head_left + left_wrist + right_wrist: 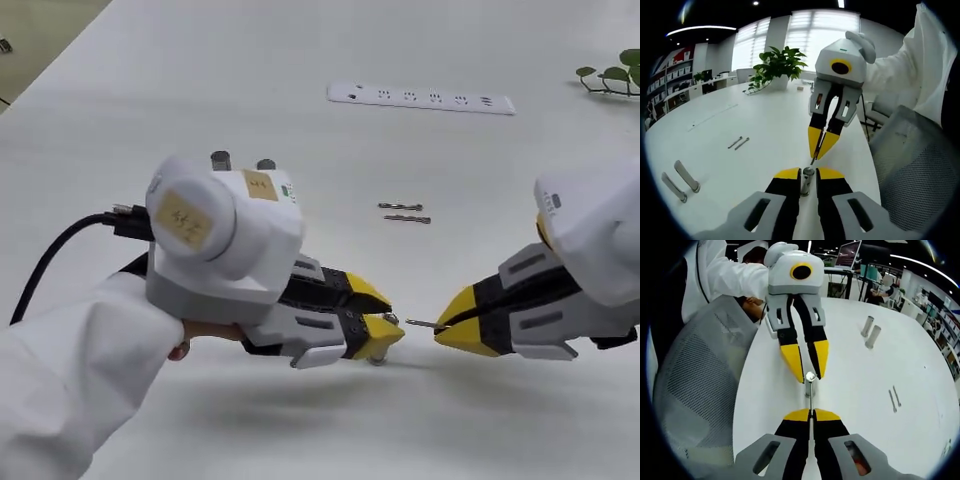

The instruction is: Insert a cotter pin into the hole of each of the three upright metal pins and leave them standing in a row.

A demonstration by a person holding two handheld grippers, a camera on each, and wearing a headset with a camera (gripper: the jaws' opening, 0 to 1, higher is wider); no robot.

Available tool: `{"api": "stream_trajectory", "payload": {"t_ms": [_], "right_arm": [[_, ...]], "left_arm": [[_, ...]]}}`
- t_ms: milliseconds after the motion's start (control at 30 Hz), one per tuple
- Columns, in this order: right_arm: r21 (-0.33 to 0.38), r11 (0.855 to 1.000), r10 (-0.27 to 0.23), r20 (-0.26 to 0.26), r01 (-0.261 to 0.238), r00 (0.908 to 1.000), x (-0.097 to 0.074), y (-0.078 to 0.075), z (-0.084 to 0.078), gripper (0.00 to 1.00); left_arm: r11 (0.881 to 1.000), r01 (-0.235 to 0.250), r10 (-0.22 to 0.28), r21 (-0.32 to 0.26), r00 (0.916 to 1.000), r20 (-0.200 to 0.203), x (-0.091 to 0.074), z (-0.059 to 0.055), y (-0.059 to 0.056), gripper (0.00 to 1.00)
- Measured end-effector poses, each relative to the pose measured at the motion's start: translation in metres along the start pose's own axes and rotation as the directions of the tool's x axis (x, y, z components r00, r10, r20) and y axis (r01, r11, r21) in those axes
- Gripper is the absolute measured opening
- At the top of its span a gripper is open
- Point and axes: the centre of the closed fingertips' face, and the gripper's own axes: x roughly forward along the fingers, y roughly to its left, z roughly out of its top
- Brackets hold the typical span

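At the near side, the left gripper [388,320] clamps an upright metal pin [807,181] — stiff, smooth, probably slippery. Just right of it, the right gripper [447,328] pinches a thin cotter pin [422,324] by its end — it looks light and bendable. Farther lie two spare cotter pins [404,213].

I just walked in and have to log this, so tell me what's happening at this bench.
A person is working with a gripper in each hand. The left gripper clamps an upright metal pin standing on the white table. The right gripper holds a cotter pin level, with its tip right at the pin's top; it is not visibly through the hole. Two other metal pins stand farther off, and two spare cotter pins lie loose on the table.
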Motion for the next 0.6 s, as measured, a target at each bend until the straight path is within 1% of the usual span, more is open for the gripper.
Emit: {"api": "stream_trajectory", "payload": {"t_ms": [133,467,600], "right_arm": [[-0.004,1.0,0.003,-0.003,-0.003,1.0,0.0007,0.0005,0.0004,0.0],[-0.01,1.0,0.007,-0.005,-0.007,1.0,0.0009,0.0025,0.0019,0.0],[-0.016,1.0,0.016,-0.012,-0.016,0.9998,0.0029,0.0046,0.0017,0.0]], "left_arm": [[1.0,0.003,-0.003,0.0,1.0,-0.004,0.0005,-0.0009,-0.0004,0.07],[1.0,0.013,-0.013,-0.005,0.9999,-0.007,0.0009,-0.0002,-0.002,0.07],[1.0,0.012,-0.012,-0.004,0.9999,-0.008,0.0013,0.0001,-0.0018,0.07]]}}
